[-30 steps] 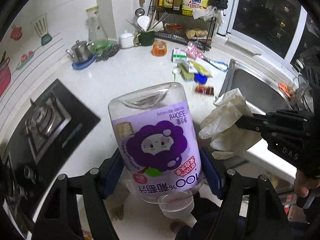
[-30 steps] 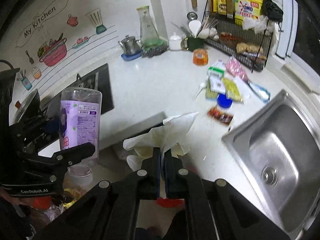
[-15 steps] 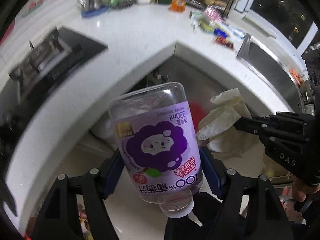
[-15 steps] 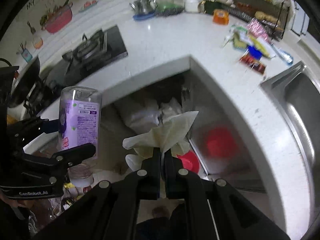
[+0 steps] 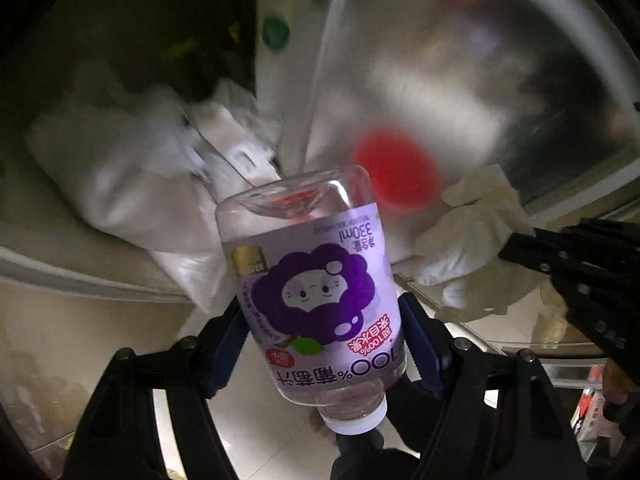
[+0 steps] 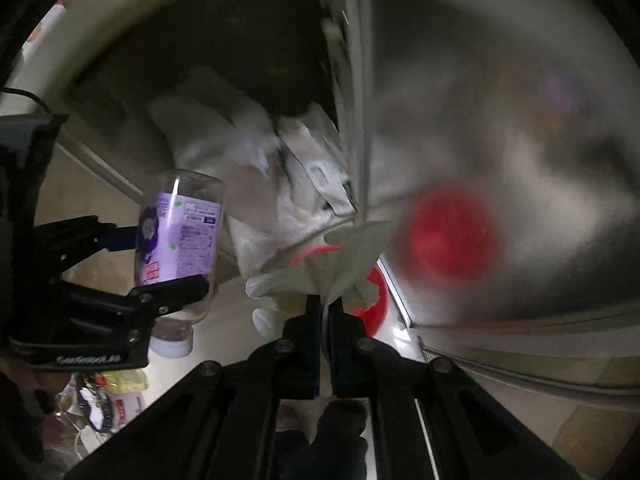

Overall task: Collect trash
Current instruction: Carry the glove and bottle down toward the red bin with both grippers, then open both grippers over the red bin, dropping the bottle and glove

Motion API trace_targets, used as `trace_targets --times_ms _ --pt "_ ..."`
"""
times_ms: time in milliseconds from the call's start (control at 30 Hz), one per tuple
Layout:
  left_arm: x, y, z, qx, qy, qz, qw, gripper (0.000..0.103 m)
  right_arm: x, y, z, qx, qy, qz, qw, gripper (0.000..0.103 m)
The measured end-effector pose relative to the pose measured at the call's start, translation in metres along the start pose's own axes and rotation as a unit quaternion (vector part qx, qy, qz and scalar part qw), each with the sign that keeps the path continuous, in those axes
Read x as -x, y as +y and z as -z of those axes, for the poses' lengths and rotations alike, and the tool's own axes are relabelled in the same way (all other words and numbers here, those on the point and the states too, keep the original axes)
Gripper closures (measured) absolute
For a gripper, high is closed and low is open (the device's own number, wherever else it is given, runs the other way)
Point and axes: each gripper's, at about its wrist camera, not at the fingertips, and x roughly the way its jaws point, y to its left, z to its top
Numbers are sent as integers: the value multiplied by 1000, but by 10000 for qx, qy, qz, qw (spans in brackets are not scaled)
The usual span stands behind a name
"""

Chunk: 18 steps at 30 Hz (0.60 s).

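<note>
My left gripper (image 5: pixel 324 312) is shut on an empty clear bottle (image 5: pixel 316 280) with a purple grape label, held cap-down; it also shows in the right wrist view (image 6: pixel 176 240). My right gripper (image 6: pixel 326 304) is shut on a crumpled white glove (image 6: pixel 336 264), which also shows in the left wrist view (image 5: pixel 468 240) to the right of the bottle. Both are held low, in front of an open dark cupboard under the counter. A red bin (image 6: pixel 376 300) sits on the floor just beyond the glove.
White plastic bags (image 5: pixel 132 176) fill the open cupboard (image 6: pixel 224 72). A shiny metal cabinet door (image 5: pixel 460 60) stands to the right, with a red blurred reflection (image 6: pixel 448 236). Pale tiled floor (image 5: pixel 244 412) lies below. Loose packets (image 6: pixel 116 396) lie at the lower left.
Both grippers have dropped from countertop height to below the counter, facing the cupboard and the floor. The bottle and glove stay gripped as before.
</note>
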Motion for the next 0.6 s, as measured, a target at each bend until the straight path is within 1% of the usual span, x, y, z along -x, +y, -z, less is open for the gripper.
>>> trace_targets --times_ms 33,133,200,233,300,367,433,533,600 --pt "-27 1 2 -1 51 36 10000 32 -12 -6 3 -13 9 6 10000 100" --pt "-80 -1 3 -38 158 77 9998 31 -53 -24 17 -59 56 38 10000 100" --pt "-101 1 4 -72 162 157 9997 31 -74 -31 24 -75 91 78 9999 100" --pt "-117 1 5 -72 206 207 9995 31 -85 -32 22 -72 117 83 9999 100" --pt "-134 0 3 -66 272 178 9994 31 -104 -38 21 -78 171 101 9998 100" --pt "-139 3 0 -113 275 69 9995 30 -119 -44 24 -119 241 98 9996 100" --pt "-140 1 -3 -194 280 53 9994 25 -124 -39 20 -147 291 107 9994 100" --pt "-135 -1 -2 -333 283 63 9990 25 -121 -35 22 -57 333 223 9992 100" --pt "-132 0 -1 -319 286 -21 9991 25 -121 -34 20 -99 326 126 9993 100"
